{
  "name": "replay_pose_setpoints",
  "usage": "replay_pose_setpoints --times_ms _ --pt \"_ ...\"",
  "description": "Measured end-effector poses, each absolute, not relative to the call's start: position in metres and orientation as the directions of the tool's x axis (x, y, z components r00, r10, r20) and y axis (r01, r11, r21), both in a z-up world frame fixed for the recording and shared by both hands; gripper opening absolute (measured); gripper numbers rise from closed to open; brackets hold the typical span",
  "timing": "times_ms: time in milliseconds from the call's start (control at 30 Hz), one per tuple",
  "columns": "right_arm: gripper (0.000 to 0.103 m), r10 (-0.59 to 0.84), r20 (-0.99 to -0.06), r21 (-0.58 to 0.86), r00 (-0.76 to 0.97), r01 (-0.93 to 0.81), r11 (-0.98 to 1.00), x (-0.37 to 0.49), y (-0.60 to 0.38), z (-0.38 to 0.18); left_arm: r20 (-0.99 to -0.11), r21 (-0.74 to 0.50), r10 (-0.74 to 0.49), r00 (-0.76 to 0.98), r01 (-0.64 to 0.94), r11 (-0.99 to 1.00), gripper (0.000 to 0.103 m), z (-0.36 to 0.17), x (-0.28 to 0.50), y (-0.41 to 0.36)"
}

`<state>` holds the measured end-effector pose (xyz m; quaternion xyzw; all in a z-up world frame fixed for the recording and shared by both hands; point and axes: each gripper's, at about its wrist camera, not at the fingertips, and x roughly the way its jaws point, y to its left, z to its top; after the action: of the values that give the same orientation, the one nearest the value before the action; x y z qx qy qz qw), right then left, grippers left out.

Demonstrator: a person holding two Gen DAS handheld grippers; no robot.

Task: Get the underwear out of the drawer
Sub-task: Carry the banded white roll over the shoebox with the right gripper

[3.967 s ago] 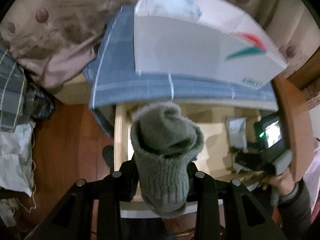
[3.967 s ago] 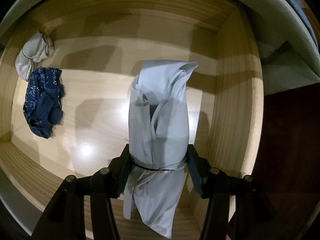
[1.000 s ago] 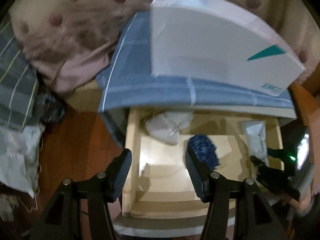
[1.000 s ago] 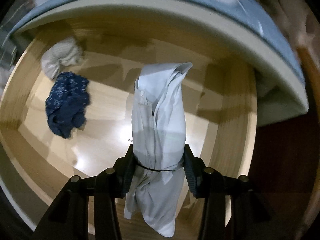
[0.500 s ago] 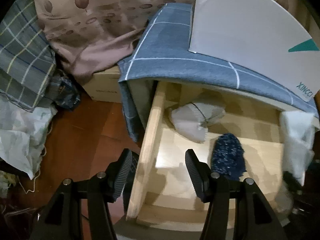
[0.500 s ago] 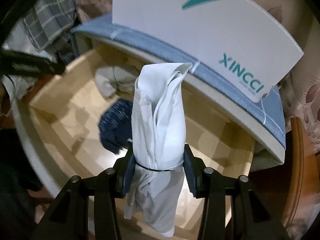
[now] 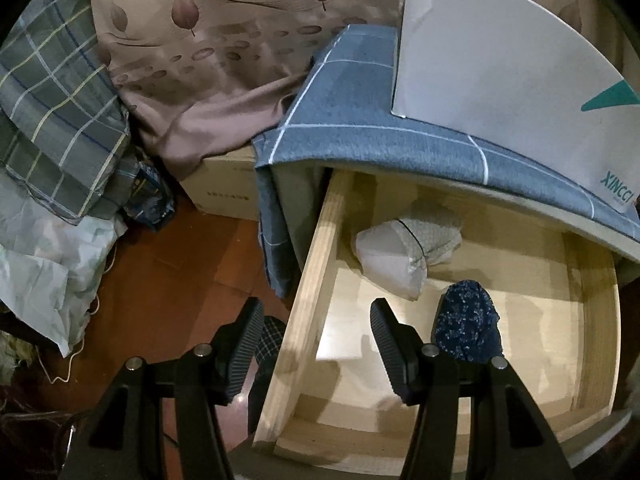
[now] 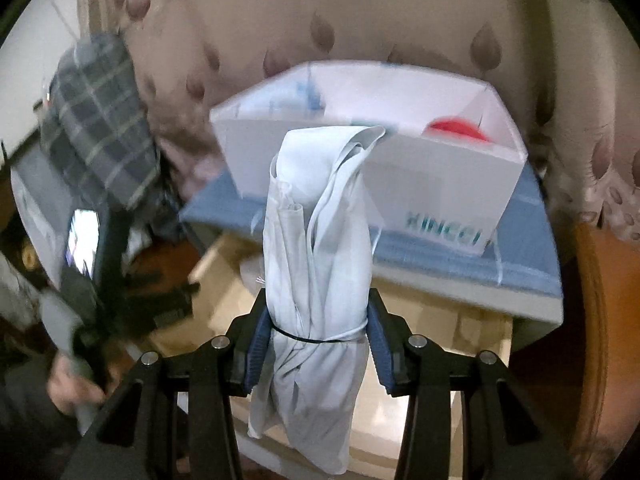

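Drawer (image 7: 316, 276) rim between open left gripper (image 7: 316, 330) fingers

Right gripper (image 8: 316, 336) is pitched downward, both pads squeezed tight against a pale roll (image 8: 316, 264), which stands straight up between the fingers. Left gripper (image 7: 316, 336) tilts steeply down, jaws apart with nothing between the ribbed pads (image 7: 386, 336). In the right wrist view the left hand (image 8: 70, 388) shows blurred at the lower left edge, wrapped around its gripper's handle, dark sleeve below.
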<state>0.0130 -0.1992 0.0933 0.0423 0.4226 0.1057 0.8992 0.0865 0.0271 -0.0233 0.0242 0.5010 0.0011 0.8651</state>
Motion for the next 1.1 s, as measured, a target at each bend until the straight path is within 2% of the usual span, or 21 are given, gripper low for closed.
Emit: replay_pose_setpoints --times_ms 200,467,800,1100 --pt "0.041 0.211 -0.694 0.184 0.689 -0.114 0.976 0.033 -0.214 0.141 -0.865 0.043 0.021 0.502 0.032 0.999 0.057 -0.022 0.086 0.027" --pt "0.041 0.100 -0.670 0.139 0.735 -0.008 0.990 0.076 -0.241 0.179 -0.862 0.048 0.026 0.506 0.031 0.998 0.057 -0.024 0.086 0.025" --pt "0.042 -0.047 -0.723 0.066 0.689 0.136 0.989 0.158 -0.264 0.178 -0.861 0.056 0.032 0.508 0.031 0.998 0.057 -0.024 0.086 0.026" --pt "0.042 -0.050 -0.795 0.061 0.605 0.162 0.985 0.205 -0.261 0.143 -0.862 0.058 0.030 0.505 0.038 0.998 0.057 -0.025 0.085 0.023"
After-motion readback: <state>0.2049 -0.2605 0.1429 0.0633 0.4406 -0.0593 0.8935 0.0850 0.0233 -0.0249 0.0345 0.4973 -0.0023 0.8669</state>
